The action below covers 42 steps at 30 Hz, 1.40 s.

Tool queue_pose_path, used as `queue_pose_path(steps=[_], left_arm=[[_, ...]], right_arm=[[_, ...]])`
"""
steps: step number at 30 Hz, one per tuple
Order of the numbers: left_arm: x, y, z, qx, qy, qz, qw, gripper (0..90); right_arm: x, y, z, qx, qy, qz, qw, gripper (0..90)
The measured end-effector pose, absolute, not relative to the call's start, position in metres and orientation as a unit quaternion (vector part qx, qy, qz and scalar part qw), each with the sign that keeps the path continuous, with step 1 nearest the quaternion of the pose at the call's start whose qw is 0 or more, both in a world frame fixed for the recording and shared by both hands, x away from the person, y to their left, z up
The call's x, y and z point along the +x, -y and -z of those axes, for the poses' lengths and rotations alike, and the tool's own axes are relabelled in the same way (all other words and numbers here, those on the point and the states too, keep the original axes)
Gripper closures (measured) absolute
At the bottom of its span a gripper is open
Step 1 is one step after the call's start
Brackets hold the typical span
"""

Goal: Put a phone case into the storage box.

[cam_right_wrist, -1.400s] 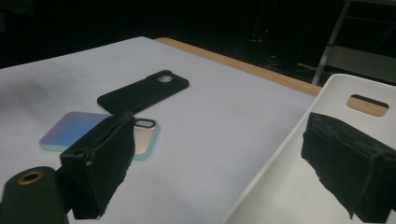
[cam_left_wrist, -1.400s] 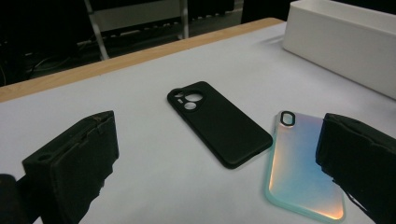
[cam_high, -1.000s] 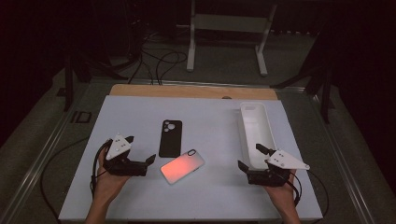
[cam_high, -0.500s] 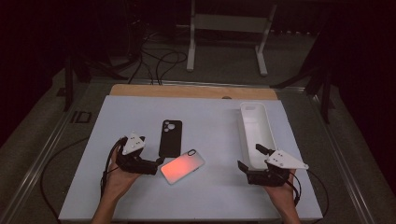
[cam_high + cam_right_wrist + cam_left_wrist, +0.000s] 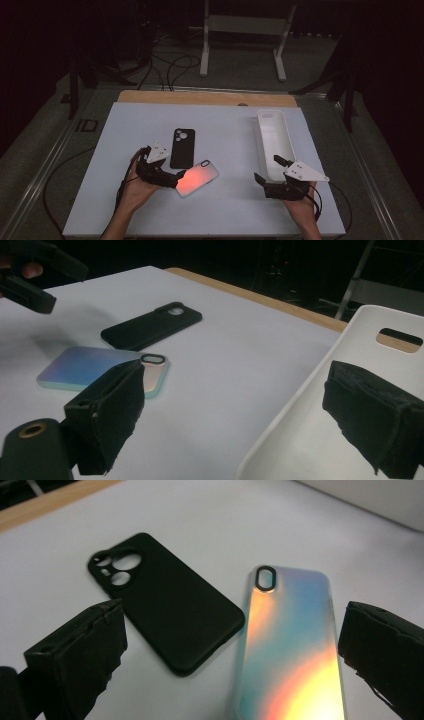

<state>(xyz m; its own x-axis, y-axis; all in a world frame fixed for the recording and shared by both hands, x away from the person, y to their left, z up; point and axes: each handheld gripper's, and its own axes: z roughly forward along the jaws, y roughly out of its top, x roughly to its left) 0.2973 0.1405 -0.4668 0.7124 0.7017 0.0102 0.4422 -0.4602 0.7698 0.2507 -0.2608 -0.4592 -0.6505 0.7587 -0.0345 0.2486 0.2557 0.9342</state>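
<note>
So far nothing is lifted or stowed: 2 phone cases lie flat on the white table (image 5: 125,210), and the long white tray (image 5: 272,137) at the right holds nothing that can be seen. The left gripper (image 5: 176,176) sits at the near end of the iridescent case (image 5: 198,178), its jaws spread wide with that case lying between them in the left gripper view, not yet pinched. The black case (image 5: 182,148) lies just beside the iridescent one, their edges close or touching, its camera cutouts pointing away from the person. The right gripper (image 5: 266,170) waits at the near end of the tray, jaws apart and holding nothing. By my reading, the grasp is about to begin; closing on the iridescent case, carrying it and handling the black case all remain.
</note>
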Motion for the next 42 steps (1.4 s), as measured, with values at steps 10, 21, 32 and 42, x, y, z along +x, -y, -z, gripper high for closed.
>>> queue_pose_path(steps=[10,21,32,42], left_arm=[[0.301,-0.122,0.478,0.860,-0.328,-0.140,0.366,0.0],[0.302,-0.108,0.490,0.878,-0.319,-0.125,0.335,0.0],[0.298,-0.100,0.500,0.888,-0.312,-0.116,0.316,0.0],[0.294,-0.099,0.509,0.893,-0.317,-0.107,0.302,0.0]], right_arm=[[0.251,0.263,0.460,0.338,-0.748,-0.517,0.242,10.0],[0.251,0.263,0.460,0.339,-0.748,-0.518,0.238,10.0],[0.251,0.263,0.461,0.340,-0.748,-0.518,0.238,10.0],[0.251,0.262,0.462,0.340,-0.749,-0.517,0.236,10.0]])
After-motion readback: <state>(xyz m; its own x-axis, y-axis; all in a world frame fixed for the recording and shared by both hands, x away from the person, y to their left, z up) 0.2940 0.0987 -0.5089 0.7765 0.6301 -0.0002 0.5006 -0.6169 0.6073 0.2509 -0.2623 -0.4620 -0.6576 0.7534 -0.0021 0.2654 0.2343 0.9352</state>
